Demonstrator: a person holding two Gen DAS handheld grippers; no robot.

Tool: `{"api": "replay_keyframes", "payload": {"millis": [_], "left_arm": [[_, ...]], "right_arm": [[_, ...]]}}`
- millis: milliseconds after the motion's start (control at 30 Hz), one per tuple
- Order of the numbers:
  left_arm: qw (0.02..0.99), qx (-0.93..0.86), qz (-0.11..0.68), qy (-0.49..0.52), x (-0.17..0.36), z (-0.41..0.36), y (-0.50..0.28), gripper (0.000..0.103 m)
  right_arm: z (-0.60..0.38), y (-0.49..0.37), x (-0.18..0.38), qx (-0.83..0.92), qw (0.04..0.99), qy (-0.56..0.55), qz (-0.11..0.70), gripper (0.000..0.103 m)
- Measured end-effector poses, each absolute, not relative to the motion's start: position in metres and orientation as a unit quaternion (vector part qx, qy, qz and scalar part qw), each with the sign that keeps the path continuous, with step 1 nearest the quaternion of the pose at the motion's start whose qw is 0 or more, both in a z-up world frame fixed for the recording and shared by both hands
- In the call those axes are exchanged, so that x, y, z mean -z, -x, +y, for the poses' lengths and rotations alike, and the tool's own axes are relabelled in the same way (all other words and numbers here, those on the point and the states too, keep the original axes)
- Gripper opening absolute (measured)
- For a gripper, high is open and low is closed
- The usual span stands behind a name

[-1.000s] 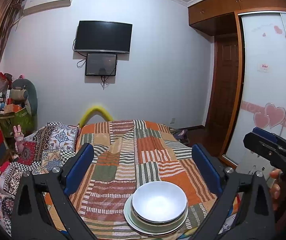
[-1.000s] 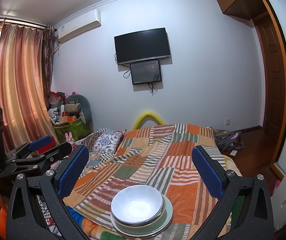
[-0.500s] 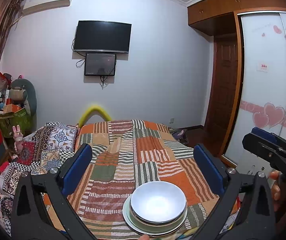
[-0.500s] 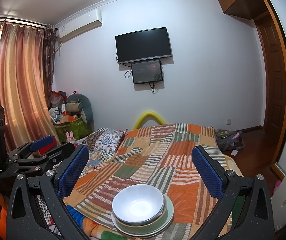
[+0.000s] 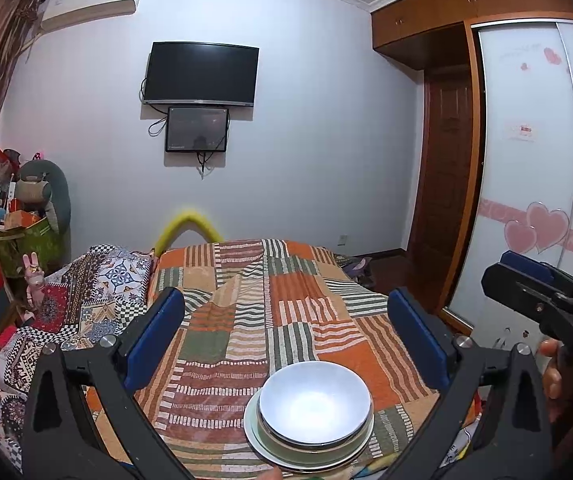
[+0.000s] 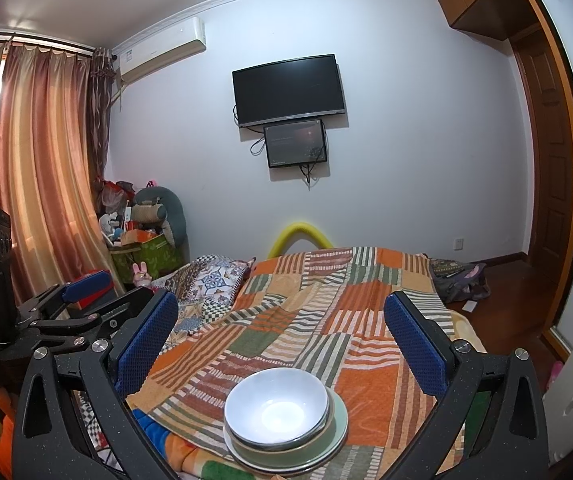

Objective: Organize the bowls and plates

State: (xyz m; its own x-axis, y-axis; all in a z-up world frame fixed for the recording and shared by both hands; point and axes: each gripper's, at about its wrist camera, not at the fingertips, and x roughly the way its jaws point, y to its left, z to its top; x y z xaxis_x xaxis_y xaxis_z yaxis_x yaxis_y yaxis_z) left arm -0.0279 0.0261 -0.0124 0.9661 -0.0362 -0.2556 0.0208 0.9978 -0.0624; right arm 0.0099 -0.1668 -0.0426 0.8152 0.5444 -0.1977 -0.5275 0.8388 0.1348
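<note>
Bowls and plates are sitting in one stack [image 5: 310, 428] at the near edge of a bed, on its patchwork blanket [image 5: 270, 320] of orange, green and striped squares. A white bowl [image 5: 313, 406] is lying on top, mouth up, nested in a darker-rimmed bowl, and both are resting on a pale green plate [image 6: 336, 420] with a wider white plate [image 5: 254, 436] underneath. The left tool [image 5: 286, 334] is hanging above the blanket with its blue-padded fingers spread wide and gripping nothing; the stack is lying low between them, nearer the right finger, touching neither. The right tool [image 6: 280, 338] is likewise standing wide open and empty, with the stack low between its fingers, slightly left of centre. Each tool is showing up at the edge of the other's view: the right one [image 5: 542, 292] with a hand [image 5: 552, 376] on its grip, the left one [image 6: 66, 304] beside the curtains [image 6: 26, 168]. A dark television [image 5: 200, 74] is hanging on the far wall above a smaller screen [image 5: 197, 129], and a patterned pillow [image 5: 98, 280] is lying on the left of the bed.
</note>
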Motion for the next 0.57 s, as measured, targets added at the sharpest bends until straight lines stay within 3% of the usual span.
{"api": "replay_keyframes", "payload": {"millis": [567], "left_arm": [[0.991, 0.02, 0.126, 0.032, 0.0113, 0.0259, 0.0304, 0.103]], "right_arm": [[-0.1656, -0.0096, 0.0422, -0.284, 0.951, -0.035, 0.119, 0.103]]}}
